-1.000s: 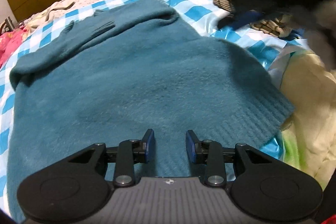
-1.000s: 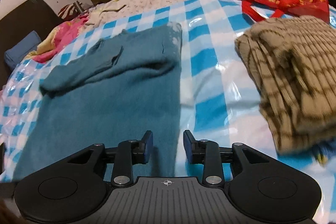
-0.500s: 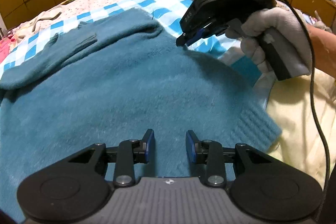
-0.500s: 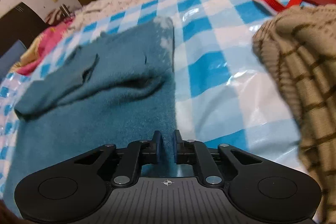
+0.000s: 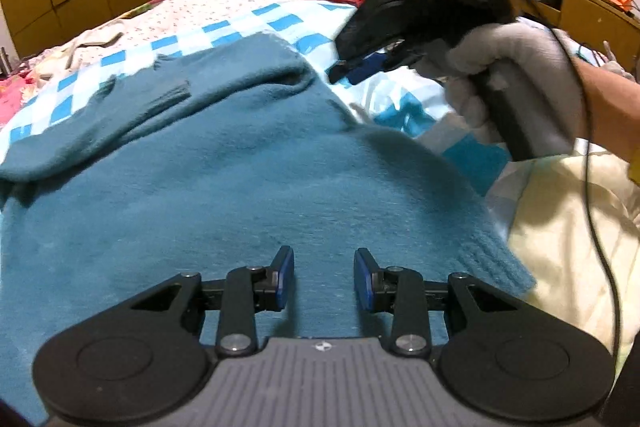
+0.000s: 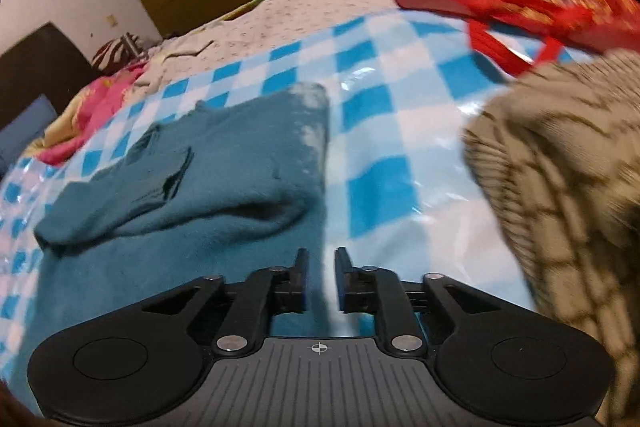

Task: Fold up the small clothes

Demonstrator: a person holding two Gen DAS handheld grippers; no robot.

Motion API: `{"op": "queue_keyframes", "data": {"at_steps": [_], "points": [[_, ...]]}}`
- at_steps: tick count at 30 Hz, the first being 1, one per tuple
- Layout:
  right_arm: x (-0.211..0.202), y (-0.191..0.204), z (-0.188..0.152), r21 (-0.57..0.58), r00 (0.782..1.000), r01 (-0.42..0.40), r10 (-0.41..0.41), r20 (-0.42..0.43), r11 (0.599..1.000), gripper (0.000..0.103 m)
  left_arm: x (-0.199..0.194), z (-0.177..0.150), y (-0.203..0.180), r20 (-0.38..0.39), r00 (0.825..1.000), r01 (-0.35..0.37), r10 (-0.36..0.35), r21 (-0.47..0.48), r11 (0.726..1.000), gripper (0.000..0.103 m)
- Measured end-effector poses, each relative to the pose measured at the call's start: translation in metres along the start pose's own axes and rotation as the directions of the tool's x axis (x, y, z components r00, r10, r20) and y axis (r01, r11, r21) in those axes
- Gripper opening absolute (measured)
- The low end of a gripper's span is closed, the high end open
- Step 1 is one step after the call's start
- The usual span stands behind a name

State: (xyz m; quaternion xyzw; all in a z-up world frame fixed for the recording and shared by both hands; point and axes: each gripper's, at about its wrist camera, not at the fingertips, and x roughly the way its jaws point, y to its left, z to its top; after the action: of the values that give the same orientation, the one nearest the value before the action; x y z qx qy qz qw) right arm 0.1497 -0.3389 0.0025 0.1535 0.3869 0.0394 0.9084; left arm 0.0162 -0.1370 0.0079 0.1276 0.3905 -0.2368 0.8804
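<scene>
right gripper (image 6: 320,277): moved in to teal sweater's (image 5: 240,187) right edge, jaws just reopened slightly, edge between them, unpinched | left gripper (image 5: 324,279): spread, empty over hem | sweater flat on checked sheet (image 6: 380,99) | fold not begun

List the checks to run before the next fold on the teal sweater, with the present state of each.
1. Teal sweater lies flat on the checked sheet: ok.
2. One sleeve already folded across the body: ok.
3. Left gripper open over the hem, nothing held: ok.
4. Right gripper at the sweater's right edge, jaws just reopened, gripping nothing: not ok.
5. Beige checked garment clear of the sweater: ok.
</scene>
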Motion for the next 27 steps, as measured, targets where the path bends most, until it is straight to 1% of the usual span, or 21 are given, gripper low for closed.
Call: {"op": "queue_keyframes", "data": {"at_steps": [2, 3, 4, 5, 7, 9, 10, 11, 14, 15, 16, 17, 18, 19, 20, 21, 22, 23, 24, 25, 27], "points": [[0.011, 0.013, 0.005, -0.006, 1.0, -0.016, 0.016, 0.009, 1.0, 0.031, -0.002, 0.0, 0.004, 0.002, 1.0, -0.009, 0.009, -0.013, 1.0, 0.044], [0.017, 0.021, 0.007, -0.02, 1.0, -0.015, 0.015, 0.022, 1.0, 0.033, -0.002, 0.0, 0.006, 0.003, 1.0, -0.012, 0.012, -0.018, 1.0, 0.044], [0.022, 0.028, 0.01, -0.046, 0.999, 0.004, -0.003, 0.037, 0.999, 0.037, -0.002, 0.0, 0.008, 0.005, 1.0, -0.015, 0.015, -0.023, 1.0, 0.044], [0.029, 0.036, 0.011, -0.091, 0.998, 0.044, -0.039, 0.059, 0.995, 0.042, -0.001, 0.0, 0.009, 0.006, 1.0, -0.016, 0.016, -0.028, 0.999, 0.044], [0.043, 0.05, 0.011, -0.17, 0.989, 0.127, -0.112, 0.094, 0.977, 0.043, 0.0, 0.0, 0.011, 0.009, 1.0, -0.017, 0.017, -0.037, 0.999, 0.045], [0.054, 0.05, 0.012, -0.152, 0.984, 0.161, -0.146, 0.107, 0.975, 0.039, 0.001, 0.001, 0.013, 0.016, 1.0, -0.02, 0.021, -0.046, 0.999, 0.045], [0.057, 0.046, 0.013, -0.11, 0.985, 0.151, -0.139, 0.106, 0.982, 0.025, 0.001, 0.002, 0.014, 0.02, 0.999, -0.024, 0.025, -0.048, 0.999, 0.045], [0.056, 0.042, 0.015, -0.074, 0.986, 0.136, -0.128, 0.103, 0.988, 0.022, 0.0, 0.002, 0.016, 0.03, 0.999, -0.033, 0.035, -0.053, 0.998, 0.045], [0.03, 0.031, 0.021, 0.004, 0.985, 0.086, -0.085, 0.153, 0.996, 0.015, -0.003, 0.004, 0.025, 0.073, 0.996, -0.054, 0.059, -0.069, 0.996, 0.045], [0.017, 0.025, 0.023, 0.052, 0.981, 0.056, -0.064, 0.182, 0.997, 0.011, 0.0, 0.004, 0.029, 0.069, 0.995, -0.061, 0.067, -0.081, 0.995, 0.045], [0.011, 0.019, 0.022, 0.096, 0.978, 0.044, -0.062, 0.201, 0.994, 0.002, 0.007, 0.004, 0.032, 0.044, 0.996, -0.068, 0.073, -0.09, 0.994, 0.045], [0.012, 0.012, 0.021, 0.13, 0.974, 0.067, -0.093, 0.206, 0.989, 0.0, 0.014, 0.001, 0.035, 0.021, 0.997, -0.073, 0.076, -0.099, 0.992, 0.045], [0.019, 0.007, 0.021, 0.136, 0.972, 0.12, -0.144, 0.186, 0.983, 0.0, 0.02, -0.002, 0.038, 0.001, 0.997, -0.075, 0.075, -0.113, 0.991, 0.045], [0.03, -0.003, 0.019, 0.149, 0.975, 0.158, -0.179, 0.134, 0.976, 0.0, 0.025, -0.005, 0.041, -0.016, 0.998, -0.069, 0.068, -0.128, 0.989, 0.045], [0.038, -0.012, 0.017, 0.175, 0.979, 0.169, -0.186, 0.084, 0.97, 0.0, 0.025, -0.006, 0.043, -0.015, 0.998, -0.066, 0.064, -0.137, 0.988, 0.045], [0.038, -0.019, 0.012, 0.193, 0.981, 0.167, -0.183, 0.07, 0.967, 0.0, 0.022, -0.007, 0.043, -0.011, 0.998, -0.066, 0.066, -0.139, 0.988, 0.045], [0.033, -0.019, 0.01, 0.188, 0.98, 0.161, -0.179, 0.085, 0.969, 0.0, 0.02, -0.007, 0.043, -0.007, 0.998, -0.07, 0.069, -0.138, 0.988, 0.045], [0.027, -0.018, 0.01, 0.171, 0.982, 0.141, -0.16, 0.104, 0.975, 0.002, 0.019, -0.007, 0.044, -0.006, 0.997, -0.073, 0.073, -0.136, 0.988, 0.045], [0.022, -0.015, 0.01, 0.15, 0.984, 0.115, -0.133, 0.116, 0.982, 0.007, 0.019, -0.008, 0.043, -0.007, 0.997, -0.077, 0.077, -0.133, 0.988, 0.045], [0.017, -0.008, 0.01, 0.105, 0.985, 0.099, -0.113, 0.132, 0.99, 0.009, 0.019, -0.009, 0.043, -0.006, 0.997, -0.079, 0.079, -0.13, 0.988, 0.045], [0.016, 0.01, 0.009, -0.019, 0.981, 0.117, -0.112, 0.156, 0.993, 0.011, 0.017, -0.008, 0.044, -0.003, 0.996, -0.091, 0.091, -0.127, 0.988, 0.045]]}}
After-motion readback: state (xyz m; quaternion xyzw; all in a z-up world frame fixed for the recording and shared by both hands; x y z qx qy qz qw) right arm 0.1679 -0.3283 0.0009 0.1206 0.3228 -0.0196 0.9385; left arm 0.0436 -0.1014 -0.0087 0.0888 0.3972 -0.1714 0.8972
